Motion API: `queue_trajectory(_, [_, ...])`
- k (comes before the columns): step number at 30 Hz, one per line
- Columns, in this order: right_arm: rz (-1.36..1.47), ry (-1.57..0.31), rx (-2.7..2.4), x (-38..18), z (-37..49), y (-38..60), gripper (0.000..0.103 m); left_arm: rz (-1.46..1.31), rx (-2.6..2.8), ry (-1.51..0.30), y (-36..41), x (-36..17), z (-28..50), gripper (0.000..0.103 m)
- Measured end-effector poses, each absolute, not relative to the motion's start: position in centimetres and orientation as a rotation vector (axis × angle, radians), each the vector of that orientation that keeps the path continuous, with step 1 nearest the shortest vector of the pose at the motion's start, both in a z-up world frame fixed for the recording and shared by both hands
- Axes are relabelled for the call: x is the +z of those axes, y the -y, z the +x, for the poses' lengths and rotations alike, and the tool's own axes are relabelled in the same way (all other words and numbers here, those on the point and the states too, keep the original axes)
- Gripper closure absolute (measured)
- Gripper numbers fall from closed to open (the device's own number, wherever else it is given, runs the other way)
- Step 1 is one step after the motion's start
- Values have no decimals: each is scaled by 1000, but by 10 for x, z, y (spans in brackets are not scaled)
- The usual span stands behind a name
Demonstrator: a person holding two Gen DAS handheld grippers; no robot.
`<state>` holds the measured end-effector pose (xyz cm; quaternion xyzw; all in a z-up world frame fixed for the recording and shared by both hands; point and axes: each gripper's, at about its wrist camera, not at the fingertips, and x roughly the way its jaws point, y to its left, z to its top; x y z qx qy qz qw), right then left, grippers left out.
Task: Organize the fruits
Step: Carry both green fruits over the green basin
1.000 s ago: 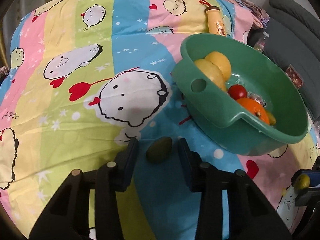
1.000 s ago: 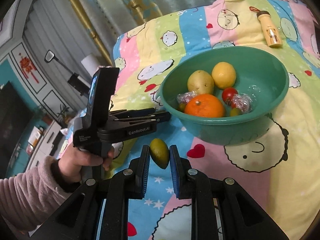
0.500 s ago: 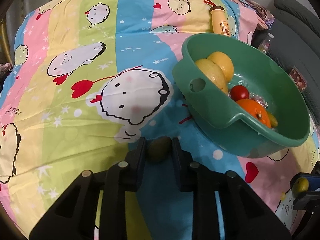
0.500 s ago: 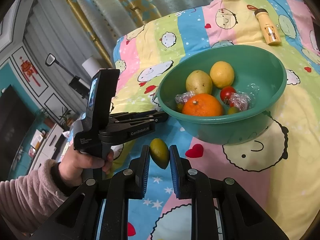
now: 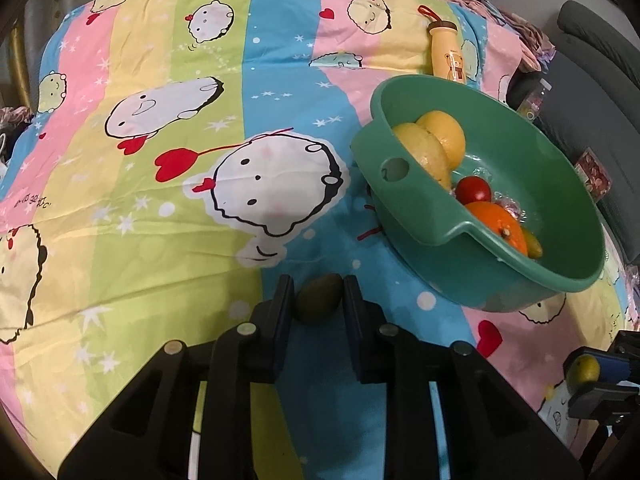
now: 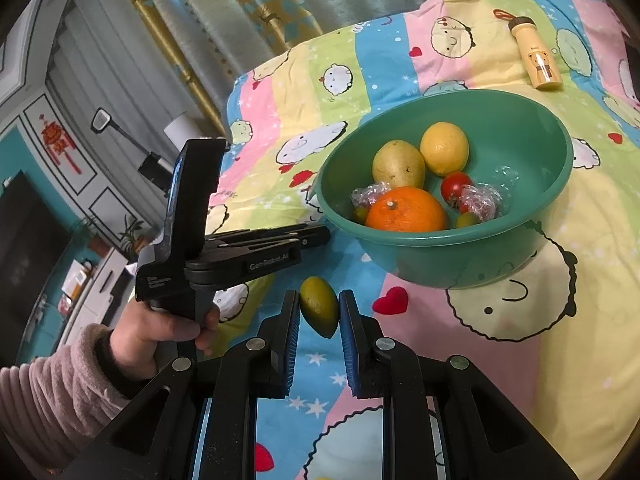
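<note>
A dark green oval fruit (image 5: 319, 299) lies on the cartoon bedsheet, and my left gripper (image 5: 318, 294) is shut on it from both sides. My right gripper (image 6: 319, 312) is shut on a yellow-green oval fruit (image 6: 319, 307), held above the sheet; that fruit (image 5: 585, 368) also shows at the lower right of the left wrist view. The green plastic basin (image 6: 544, 128) stands beyond both grippers and holds an orange (image 6: 406, 210), a lemon (image 6: 444, 148), a pale yellow fruit (image 6: 398, 164), a red tomato (image 6: 456, 185) and small wrapped pieces. In the right wrist view the left gripper (image 6: 320, 235) reaches towards the basin's left side.
A yellow bottle with a bear print (image 5: 446, 54) lies on the sheet behind the basin. A grey sofa (image 5: 592, 92) stands off the bed's right edge. Curtains (image 6: 280, 0) hang behind. A person's hand (image 6: 160, 328) in a pink sleeve grips the left tool.
The jaws of my left gripper have closed onto the dark green fruit, which lay loose between them a second ago. My right gripper and its fruit have stayed put.
</note>
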<state>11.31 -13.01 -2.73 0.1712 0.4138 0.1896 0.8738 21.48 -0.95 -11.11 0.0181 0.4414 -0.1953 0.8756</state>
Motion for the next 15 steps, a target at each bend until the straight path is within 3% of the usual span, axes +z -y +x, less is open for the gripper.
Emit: queue_trajectory(15, [353,-841,418,-18,105,126,81,27,-423,-878,0,-78,177,79])
